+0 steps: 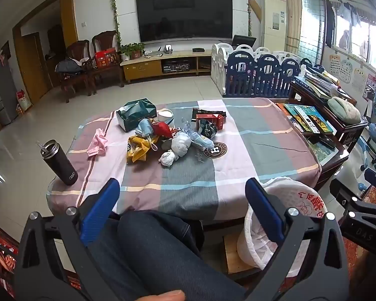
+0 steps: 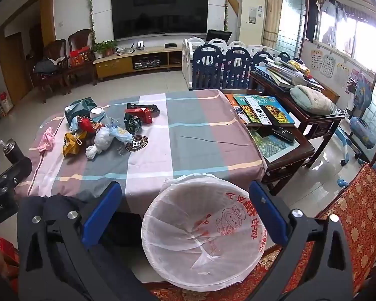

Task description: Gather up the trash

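Trash heaped on worktop, bin at near edge.
Left hand-held gripper [image 1: 183,200] and right hand-held gripper [image 2: 185,203] both gape wide, holding nothing; trash [image 1: 163,135] lies far left on worktop [image 1: 263,145]; bin [image 2: 203,230] lined.

1. Checked cloth table cover [image 1: 238,155] in pink, grey and white: soft, matt, lightly creased
2. Thin white plastic bin liner with red print [image 2: 208,228]: translucent, crinkled, faintly shiny
3. Dark cylindrical flask with a metal rim [image 1: 59,161]: smooth, satin body
4. Crumpled white paper balls [image 1: 167,158]: matt, rough
5. Yellow crumpled plastic wrapper [image 1: 137,150]: glossy
6. Dark wooden side table [image 2: 285,160]: polished, reflective
7. Pale floor tiles [image 1: 178,87]: smooth, glossy
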